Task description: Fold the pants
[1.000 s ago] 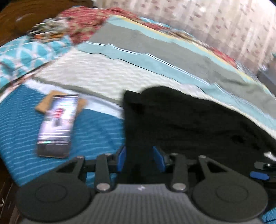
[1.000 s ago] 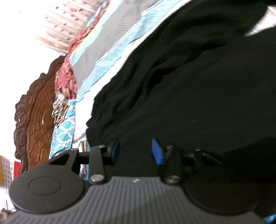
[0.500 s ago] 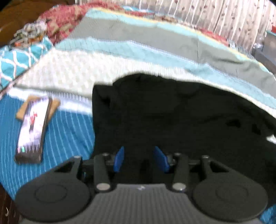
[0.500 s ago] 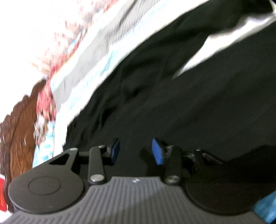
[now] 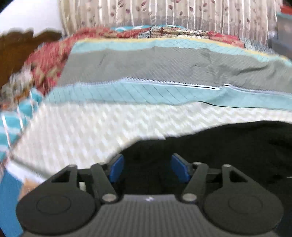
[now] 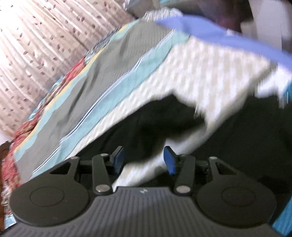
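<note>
Black pants (image 5: 228, 145) lie spread on a striped bedspread (image 5: 146, 116). In the left wrist view my left gripper (image 5: 148, 168) is open, its blue pads apart just above the near edge of the black cloth. In the right wrist view the pants (image 6: 146, 127) show as a dark blurred mass with white bedspread between two parts of them. My right gripper (image 6: 144, 160) is open over that edge, with nothing between its pads. Both views are motion-blurred.
The bedspread has white, light blue, grey and red patterned bands (image 5: 138, 62). A flowered curtain (image 5: 164, 12) hangs behind the bed. A brown carved headboard (image 5: 20, 47) stands at the left. A blue-violet blurred strip (image 6: 219, 36) crosses the upper right of the right wrist view.
Both grippers have moved and turned across the pants toward the far side of the bed. The phone on the blue stripe has left the left view. Both jaws stand wider apart.
</note>
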Demonstrator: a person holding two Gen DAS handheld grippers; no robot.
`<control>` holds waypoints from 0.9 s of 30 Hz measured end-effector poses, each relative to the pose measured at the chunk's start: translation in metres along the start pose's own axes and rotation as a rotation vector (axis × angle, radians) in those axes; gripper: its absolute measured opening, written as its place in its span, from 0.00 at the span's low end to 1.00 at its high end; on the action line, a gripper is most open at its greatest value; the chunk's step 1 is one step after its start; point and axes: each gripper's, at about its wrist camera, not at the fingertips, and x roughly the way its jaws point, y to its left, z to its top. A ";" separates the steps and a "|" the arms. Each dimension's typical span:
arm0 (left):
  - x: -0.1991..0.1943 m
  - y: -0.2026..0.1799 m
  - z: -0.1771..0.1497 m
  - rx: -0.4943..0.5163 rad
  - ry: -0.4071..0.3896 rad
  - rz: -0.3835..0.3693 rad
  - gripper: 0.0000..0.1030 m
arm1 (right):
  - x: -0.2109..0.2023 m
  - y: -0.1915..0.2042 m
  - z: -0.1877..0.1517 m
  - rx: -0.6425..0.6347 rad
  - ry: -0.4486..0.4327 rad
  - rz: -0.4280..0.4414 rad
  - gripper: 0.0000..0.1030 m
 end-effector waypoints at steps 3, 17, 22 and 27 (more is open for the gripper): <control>0.028 0.002 0.014 0.106 0.006 0.033 0.80 | 0.025 0.008 0.033 -0.066 -0.020 -0.046 0.52; 0.088 -0.022 -0.008 0.261 0.068 0.080 0.08 | 0.135 0.009 0.054 -0.235 0.070 -0.317 0.26; 0.027 -0.004 0.013 0.143 -0.065 0.052 0.08 | 0.090 0.023 0.082 -0.180 -0.115 -0.269 0.26; -0.057 0.019 -0.001 0.033 -0.205 -0.006 0.08 | 0.026 0.028 0.094 -0.136 -0.254 -0.188 0.26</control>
